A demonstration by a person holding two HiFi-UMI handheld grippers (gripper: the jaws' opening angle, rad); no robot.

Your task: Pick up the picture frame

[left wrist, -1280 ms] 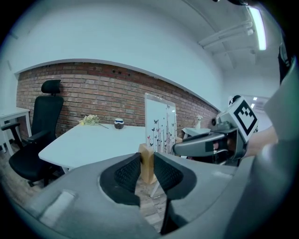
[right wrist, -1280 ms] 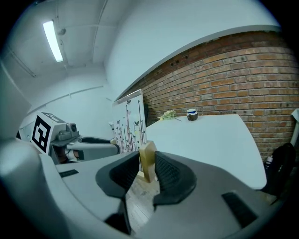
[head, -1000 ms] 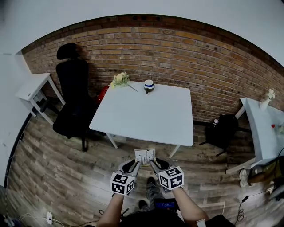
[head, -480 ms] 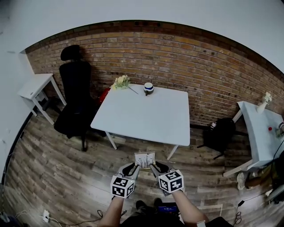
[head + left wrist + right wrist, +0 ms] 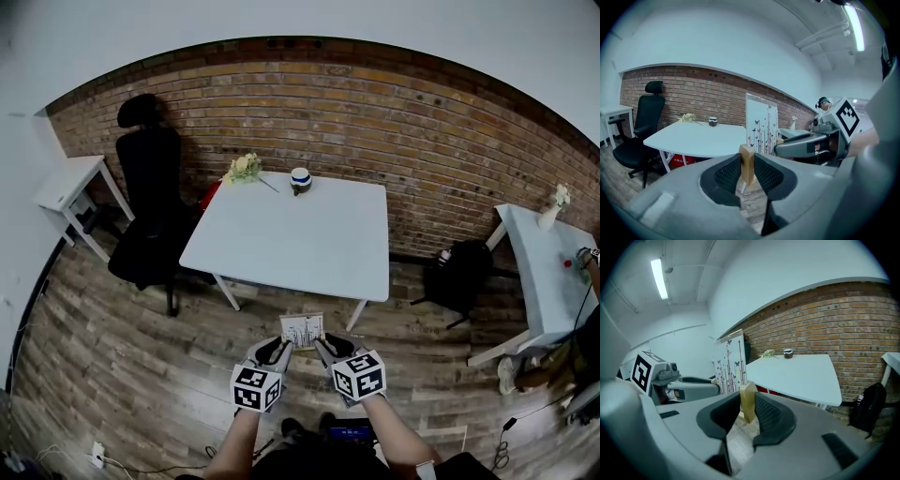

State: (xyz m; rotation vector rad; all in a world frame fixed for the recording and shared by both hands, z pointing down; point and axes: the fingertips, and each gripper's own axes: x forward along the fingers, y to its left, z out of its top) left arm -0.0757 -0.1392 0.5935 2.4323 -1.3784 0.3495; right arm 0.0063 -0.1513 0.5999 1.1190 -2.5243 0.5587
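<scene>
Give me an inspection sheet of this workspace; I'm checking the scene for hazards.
Surface: white table, mostly bare.
Job's things: picture frame held upright over the wooden floor, short of the table's near edge.
Clutter: flowers and a small blue-and-white cup at the table's far edge; a red item below that side.
Grippers: left gripper and right gripper each clamp one wooden side edge of the frame.
Cables: a cable on the floor at the right; a power strip at the lower left.
Surroundings: brick wall, black office chair, black backpack, white side table.
</scene>
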